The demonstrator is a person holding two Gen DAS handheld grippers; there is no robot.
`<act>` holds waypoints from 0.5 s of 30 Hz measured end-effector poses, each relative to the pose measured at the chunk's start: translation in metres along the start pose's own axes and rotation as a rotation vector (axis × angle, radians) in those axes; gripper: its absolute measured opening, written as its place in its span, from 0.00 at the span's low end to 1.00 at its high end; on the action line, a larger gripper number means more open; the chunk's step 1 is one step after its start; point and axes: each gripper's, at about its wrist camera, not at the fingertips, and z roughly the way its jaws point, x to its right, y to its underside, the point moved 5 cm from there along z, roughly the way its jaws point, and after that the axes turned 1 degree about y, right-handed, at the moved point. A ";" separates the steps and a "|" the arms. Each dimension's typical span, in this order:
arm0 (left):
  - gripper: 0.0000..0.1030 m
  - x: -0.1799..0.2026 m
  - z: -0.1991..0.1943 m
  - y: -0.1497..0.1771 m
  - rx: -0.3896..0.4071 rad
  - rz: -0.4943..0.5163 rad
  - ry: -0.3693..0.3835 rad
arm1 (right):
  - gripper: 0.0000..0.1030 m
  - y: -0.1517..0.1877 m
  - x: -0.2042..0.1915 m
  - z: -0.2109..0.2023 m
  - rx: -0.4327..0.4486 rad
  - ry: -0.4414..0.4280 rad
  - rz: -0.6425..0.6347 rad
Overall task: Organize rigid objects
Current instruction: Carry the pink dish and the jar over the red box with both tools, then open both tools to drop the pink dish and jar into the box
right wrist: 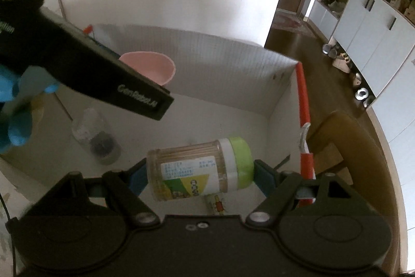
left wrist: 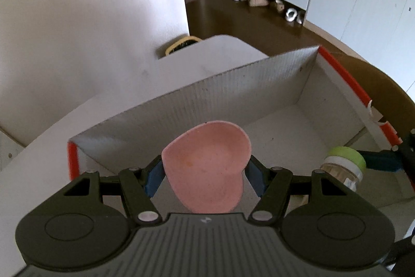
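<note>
- We have a pink dish [left wrist: 207, 168] clamped edge to edge in our left gripper [left wrist: 206, 173], blue pads pressing on both its sides, and it hangs above the near part of the white box [left wrist: 233, 85]
- We have a toothpick jar [right wrist: 197, 170] with a green lid [right wrist: 241, 162] lying sideways in our right gripper [right wrist: 198, 173], one pad on its base and the other on the lid, over the right half of the same box
- In the left view the jar shows at the right edge, well apart from the dish, so the two loads sit side by side over the box
- A small glass jar [right wrist: 97, 139] with dark contents stands on the surface at the left in the right view; whether it is inside the box we cannot tell
- We judge both items are about to go down into the box, neither one released yet
- Risk one: the dish is held only by its rim, so a tilt or a knock on the box wall could make it pivot or slip out
- Risk two: the jar is gripped end to end, so once let go on its side it may roll across the box floor
- Risk three: the left gripper's body crosses close above the right view, so the two tools may bump if we lower both together
- Risk four: the red box edge [right wrist: 302, 95] sits just beside our right pad and could catch it
</note>
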 end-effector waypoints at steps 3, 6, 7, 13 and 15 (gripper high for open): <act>0.65 0.002 0.007 0.002 -0.022 0.004 0.007 | 0.80 -0.001 -0.003 0.005 -0.017 -0.001 -0.003; 0.65 0.006 0.013 0.005 -0.046 0.024 0.008 | 0.80 -0.001 -0.007 0.010 -0.025 0.024 -0.033; 0.65 0.006 0.015 0.006 -0.051 0.026 0.005 | 0.80 -0.001 -0.008 0.010 -0.026 0.029 -0.036; 0.65 0.009 0.027 0.015 -0.103 0.037 0.008 | 0.80 0.003 -0.017 0.015 -0.043 0.049 -0.091; 0.65 0.009 0.029 0.019 -0.116 0.036 0.012 | 0.80 0.003 -0.018 0.015 -0.041 0.049 -0.088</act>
